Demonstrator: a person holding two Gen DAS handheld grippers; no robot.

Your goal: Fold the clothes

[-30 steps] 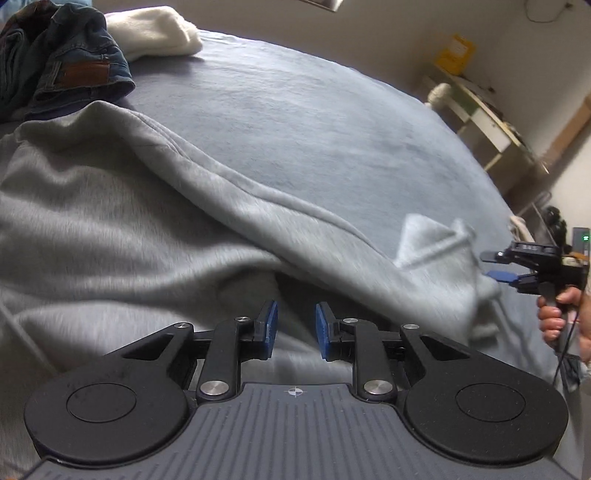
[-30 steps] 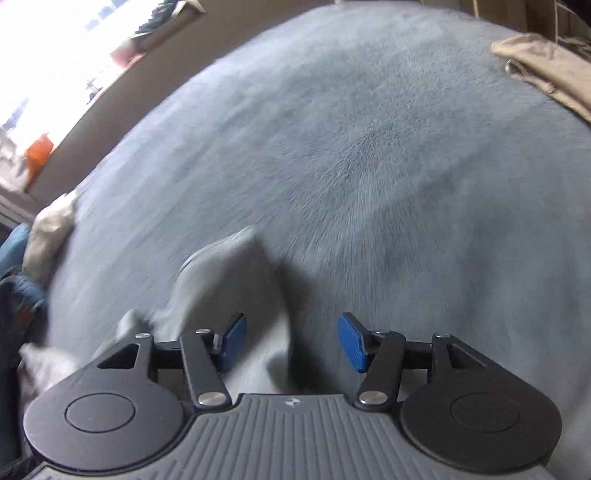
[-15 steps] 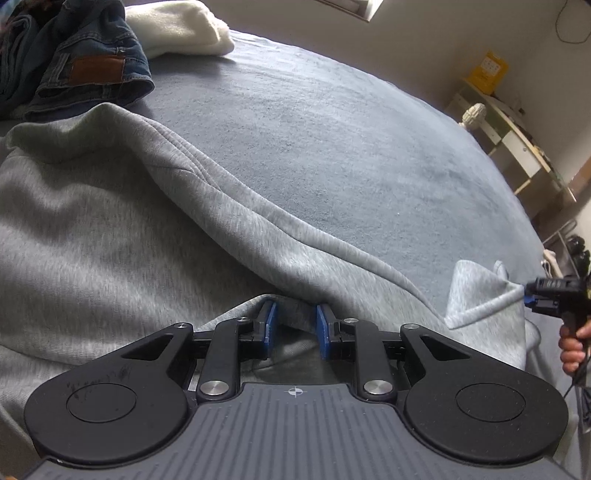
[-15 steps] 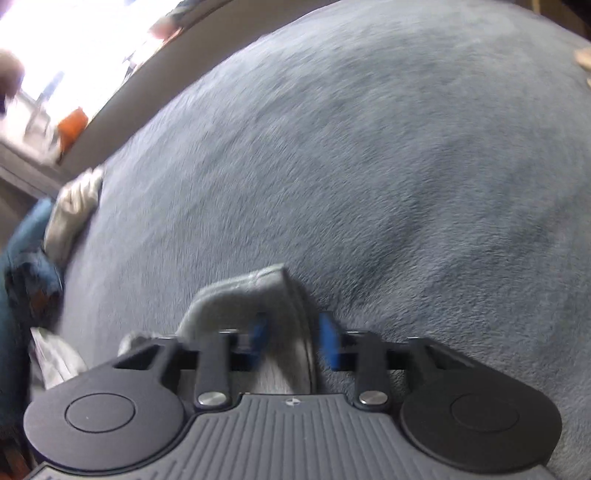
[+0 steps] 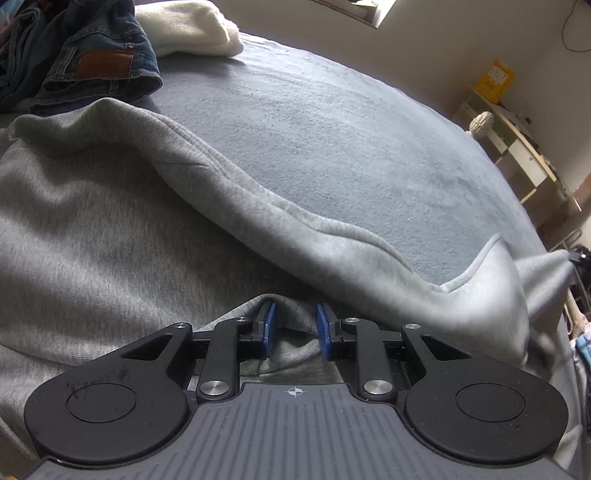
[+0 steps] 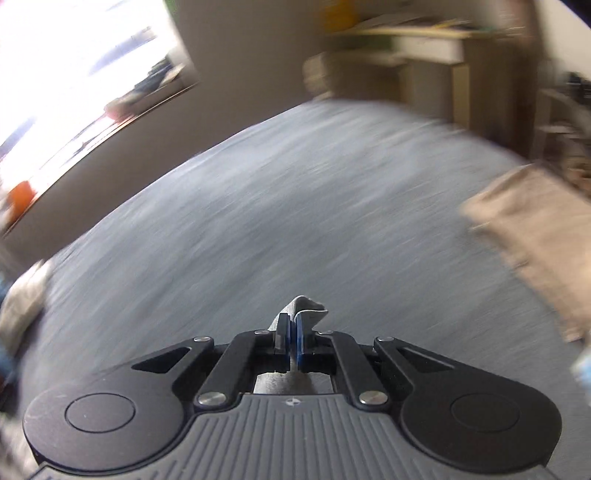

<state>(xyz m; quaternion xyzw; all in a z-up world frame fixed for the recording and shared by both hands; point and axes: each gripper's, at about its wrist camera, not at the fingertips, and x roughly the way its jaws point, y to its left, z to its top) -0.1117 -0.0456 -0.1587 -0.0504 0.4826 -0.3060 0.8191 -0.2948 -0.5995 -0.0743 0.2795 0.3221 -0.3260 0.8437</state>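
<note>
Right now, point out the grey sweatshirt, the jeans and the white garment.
grey sweatshirt (image 5: 110, 229), left wrist view, on its broad body.
jeans (image 5: 103, 66), left wrist view, on the leather waistband patch.
white garment (image 5: 188, 33), left wrist view, on its middle.

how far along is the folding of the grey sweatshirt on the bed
Early. Done: both grips are set. The left gripper pinches a bunch of the grey sweatshirt; the right gripper, whose jaws have just been closing, is shut on its far corner. In hand: that corner is lifted off the blue blanket. Left: every fold, and the jeans and white garment.
</note>
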